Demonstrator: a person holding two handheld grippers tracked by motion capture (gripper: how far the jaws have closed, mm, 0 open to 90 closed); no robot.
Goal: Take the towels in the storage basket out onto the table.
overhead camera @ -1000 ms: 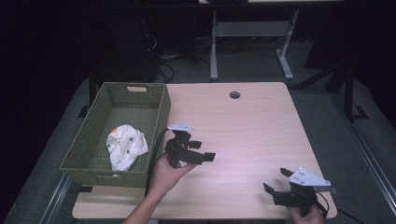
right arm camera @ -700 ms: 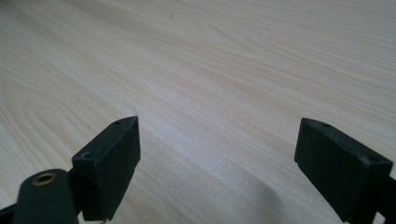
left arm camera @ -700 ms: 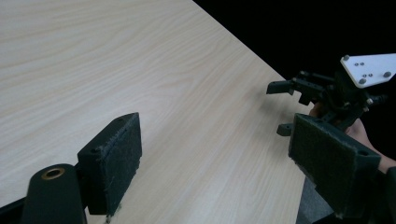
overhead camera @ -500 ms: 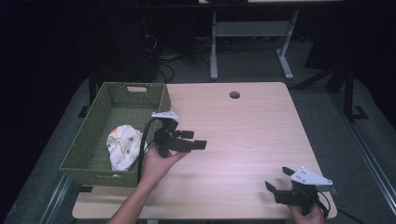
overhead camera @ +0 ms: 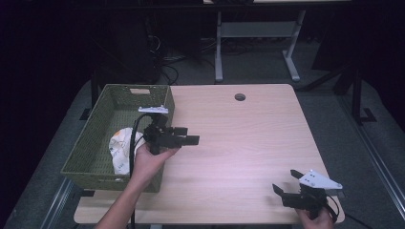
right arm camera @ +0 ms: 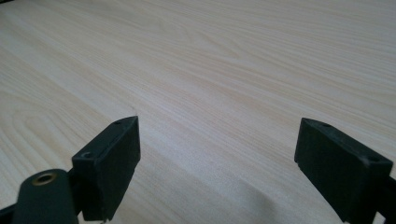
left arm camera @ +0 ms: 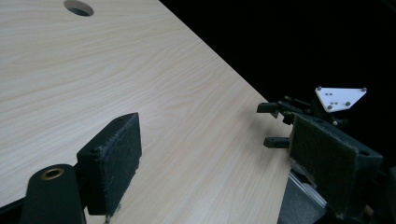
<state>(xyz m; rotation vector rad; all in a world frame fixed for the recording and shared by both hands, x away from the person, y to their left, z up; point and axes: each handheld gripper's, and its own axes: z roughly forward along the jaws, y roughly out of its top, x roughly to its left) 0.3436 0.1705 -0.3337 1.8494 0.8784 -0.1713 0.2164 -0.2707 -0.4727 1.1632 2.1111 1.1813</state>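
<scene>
Cloth (overhead camera: 122,148) lies crumpled in the green basket (overhead camera: 93,148) at the table's (overhead camera: 248,143) left edge. Left gripper (overhead camera: 184,136) hovers beside the basket rim, jaws spread and empty, probably freed after dropping it there. Right gripper (overhead camera: 286,183) waits idle near the front right corner, likewise agape.

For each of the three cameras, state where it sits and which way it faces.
High view: above the table's near side, looking forward and down; both forearms, left gripper and right gripper show.
Left gripper view: rides the left gripper, facing across the table; open jaws.
Right gripper view: on the right gripper, facing tabletop; open jaws.
Shared: high and left views show the right gripper.
</scene>
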